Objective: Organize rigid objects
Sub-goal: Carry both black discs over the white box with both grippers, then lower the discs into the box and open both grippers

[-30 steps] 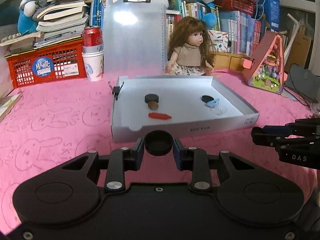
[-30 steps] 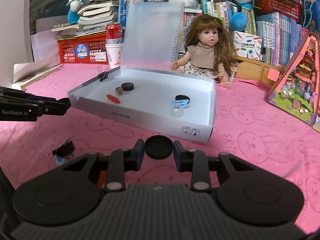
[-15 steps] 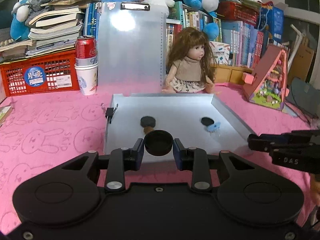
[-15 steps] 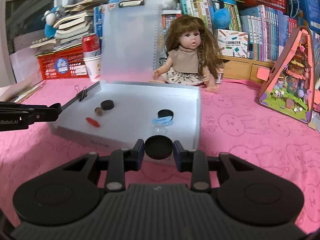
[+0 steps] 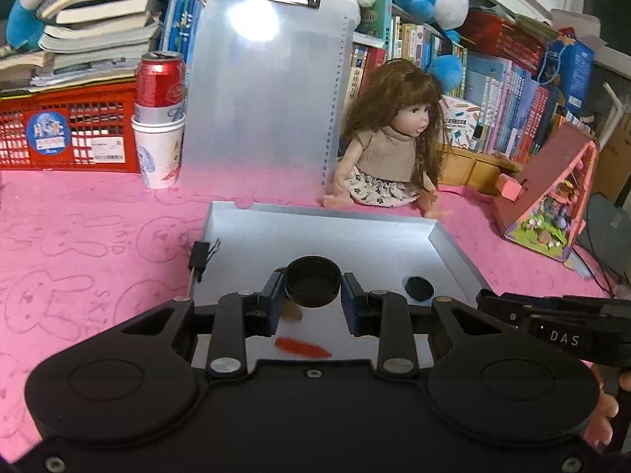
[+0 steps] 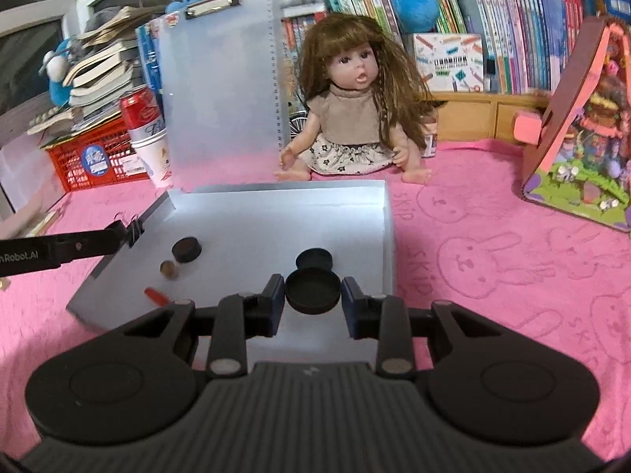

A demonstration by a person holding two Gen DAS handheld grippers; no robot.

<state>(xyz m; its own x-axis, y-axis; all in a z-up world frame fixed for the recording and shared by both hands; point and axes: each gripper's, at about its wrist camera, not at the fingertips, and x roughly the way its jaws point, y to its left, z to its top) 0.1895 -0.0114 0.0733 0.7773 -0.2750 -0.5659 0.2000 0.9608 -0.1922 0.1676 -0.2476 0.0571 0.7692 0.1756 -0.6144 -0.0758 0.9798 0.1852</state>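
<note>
Both grippers now over the shallow white tray (image 5: 453, 244), formerly short of its front wall. Left gripper (image 5: 312, 293) clamped on round black cap (image 5: 312, 280); right gripper (image 6: 312, 293) clamped on matching matte disc (image 6: 312, 291), above tray floor

We note a pink rabbit-print cover (image 6: 493, 260) bearing the white tray (image 6: 388, 236) at centre, doll (image 6: 355, 118) behind, red crate (image 5: 71, 138) and cup (image 5: 157, 153) upper left.
</note>
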